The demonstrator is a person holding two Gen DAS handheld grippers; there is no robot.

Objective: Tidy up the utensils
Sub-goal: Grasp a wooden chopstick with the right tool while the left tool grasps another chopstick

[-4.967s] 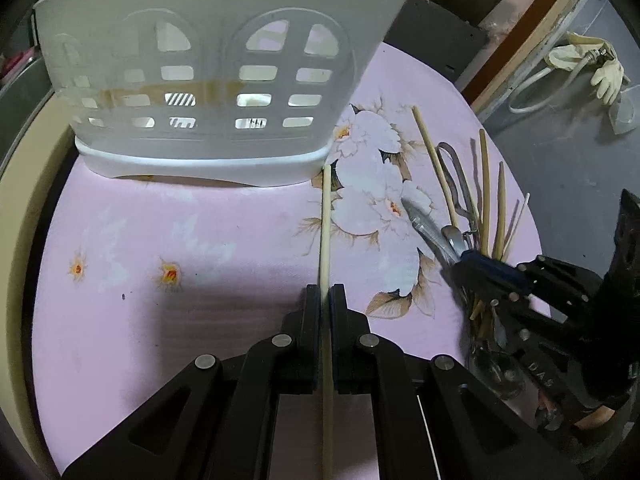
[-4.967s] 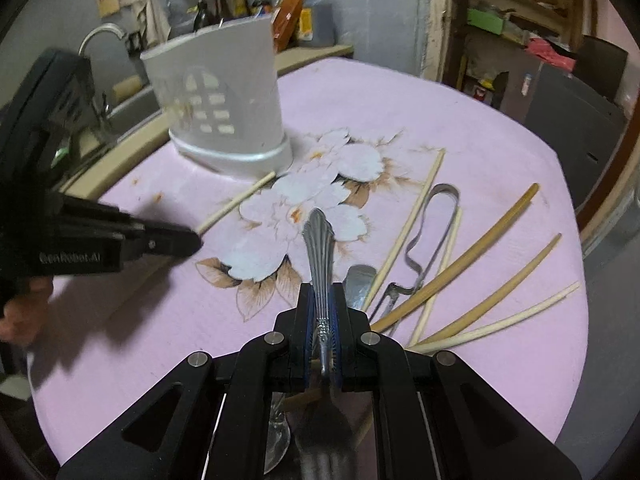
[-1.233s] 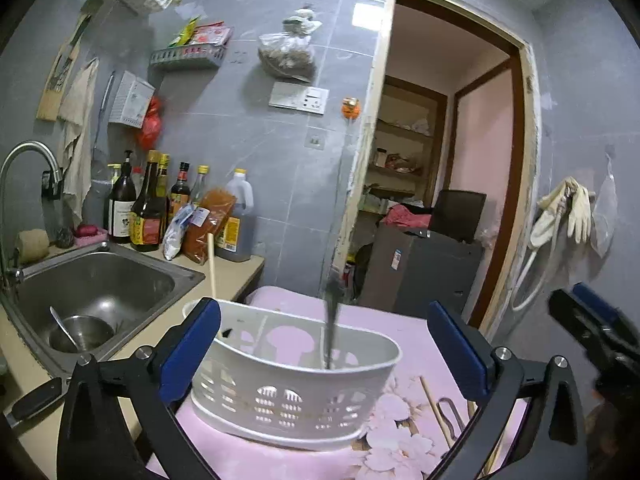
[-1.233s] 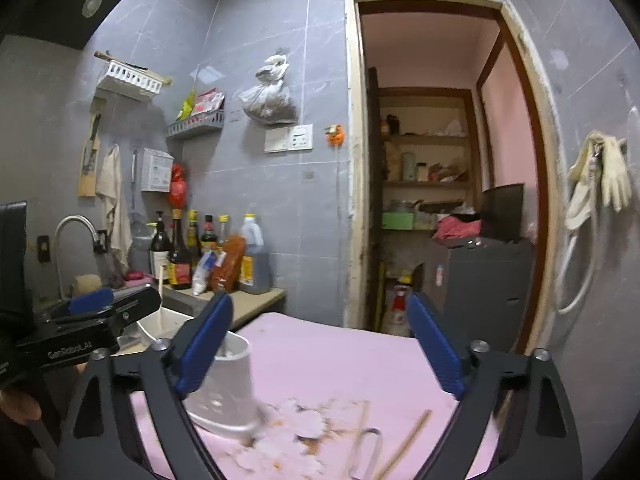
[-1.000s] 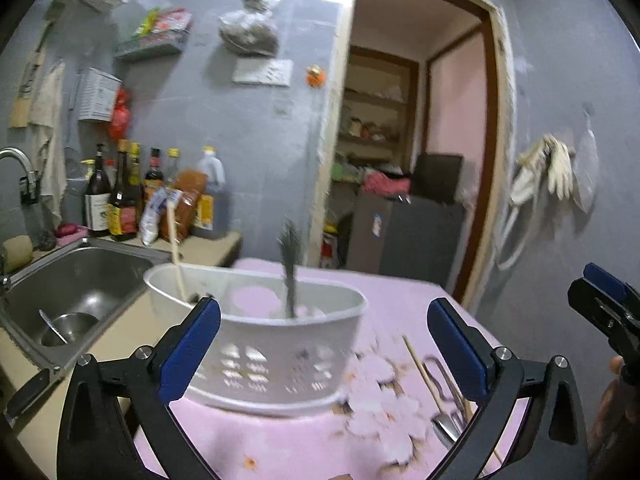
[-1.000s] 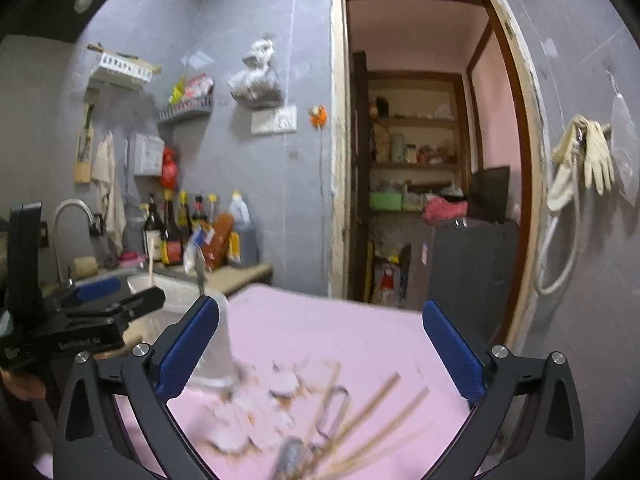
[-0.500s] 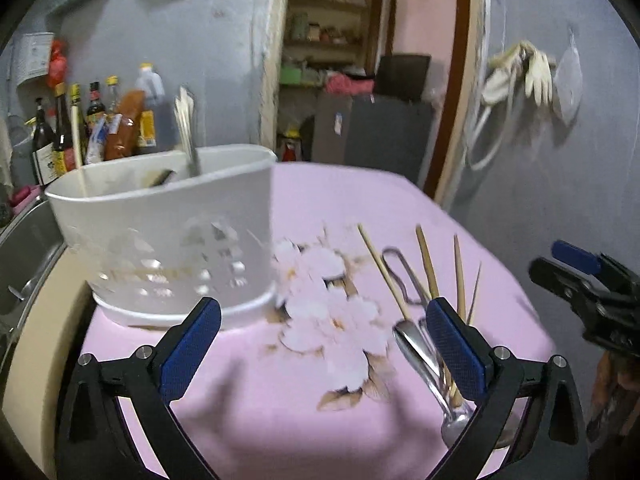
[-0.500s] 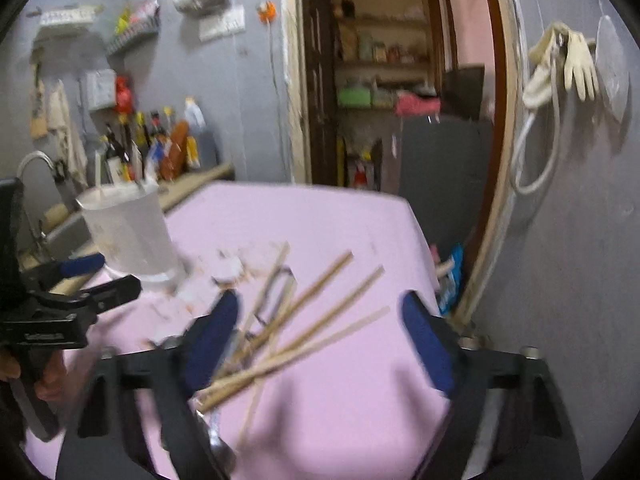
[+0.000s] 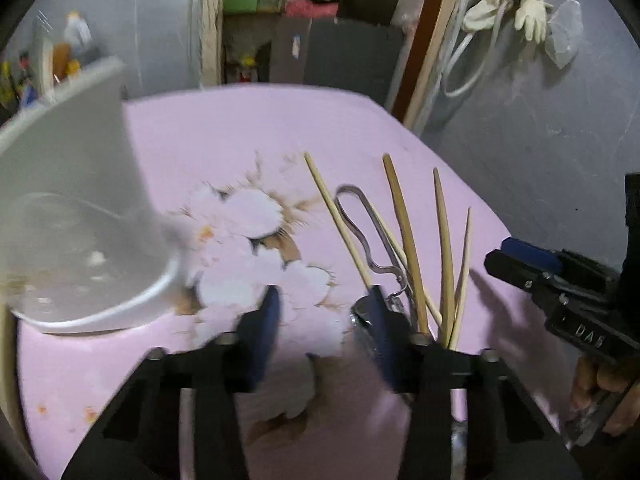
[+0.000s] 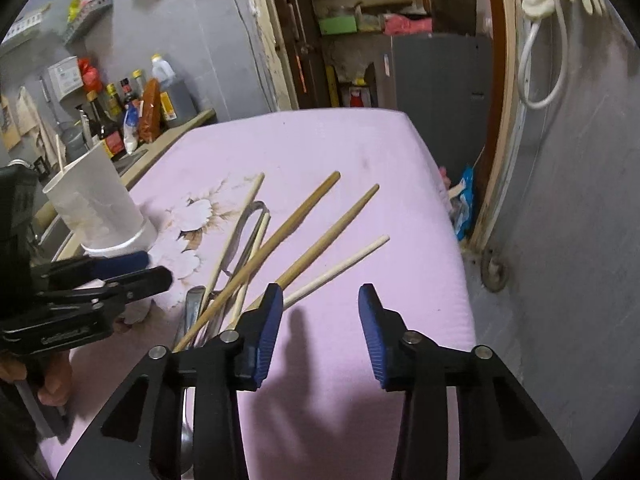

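Left wrist view: left gripper (image 9: 320, 316) empty, jaws apart, back down over the bench (image 9: 248, 120) after dropping a chopstick in the basket (image 9: 80, 216). Right gripper (image 10: 320, 320) likewise empty, jaws apart, just beside the remaining chopsticks (image 10: 296, 220), tongs (image 10: 248, 224) and spoon (image 10: 192, 304). Next pickup probably due.

In the lower middle of the frame, the left black gripper with blue pads (image 9: 324, 320) has its jaws apart over the pink flowered tablecloth (image 9: 240, 128). A blurred white plastic utensil basket (image 9: 76, 216) fills the left. Several wooden chopsticks (image 9: 404, 224) and metal tongs (image 9: 360, 224) lie fanned right of centre. The right black gripper (image 9: 516, 258) enters from the right edge.
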